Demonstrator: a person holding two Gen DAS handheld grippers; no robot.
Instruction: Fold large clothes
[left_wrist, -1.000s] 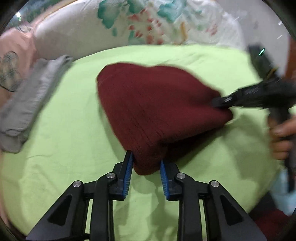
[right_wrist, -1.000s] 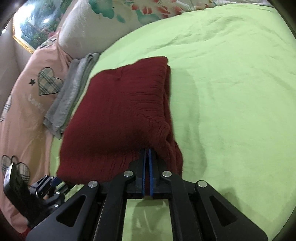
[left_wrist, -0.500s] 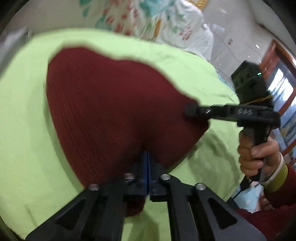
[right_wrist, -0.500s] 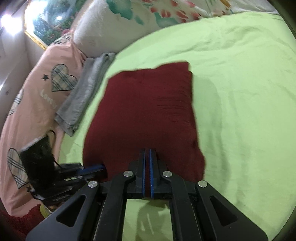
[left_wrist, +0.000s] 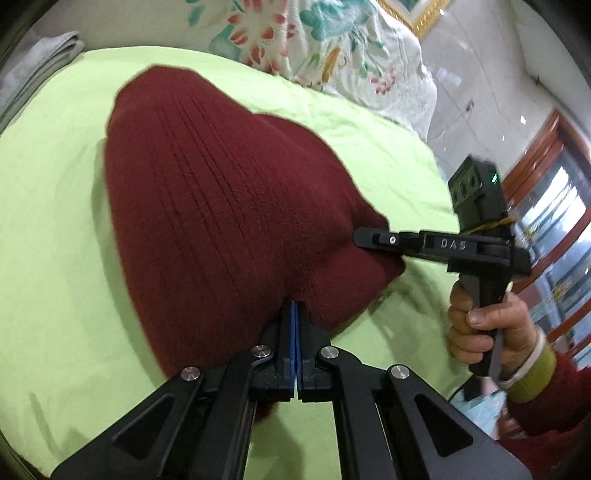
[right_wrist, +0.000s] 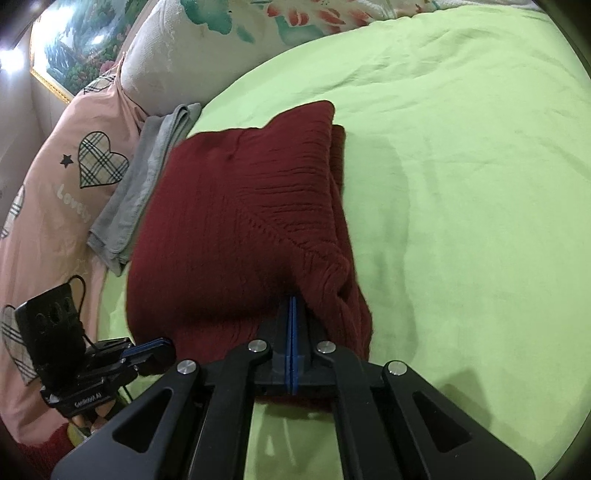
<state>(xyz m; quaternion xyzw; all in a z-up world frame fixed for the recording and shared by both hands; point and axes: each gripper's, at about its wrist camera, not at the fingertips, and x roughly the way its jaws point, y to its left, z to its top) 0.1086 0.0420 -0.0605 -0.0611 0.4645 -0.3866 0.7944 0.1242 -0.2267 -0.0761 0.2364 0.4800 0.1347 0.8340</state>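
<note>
Dark red ribbed knit sweater (left_wrist: 229, 221), folded, lay on the lime-green bedsheet (right_wrist: 461, 184). Left gripper (left_wrist: 296, 314) had its blue pads pressed together, pinching the sweater's near edge. Right gripper (right_wrist: 292, 310) pinched the near edge too, fingers closed on fabric. Folded grey cloth (right_wrist: 140, 192) lay just beside the sweater's far left side.

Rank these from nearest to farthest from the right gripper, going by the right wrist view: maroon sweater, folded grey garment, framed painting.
1. maroon sweater: pinched in the right gripper, dead ahead.
2. folded grey garment: left of the sweater, at the sheet's edge.
3. framed painting: far upper left, on the wall behind the pillows.
</note>
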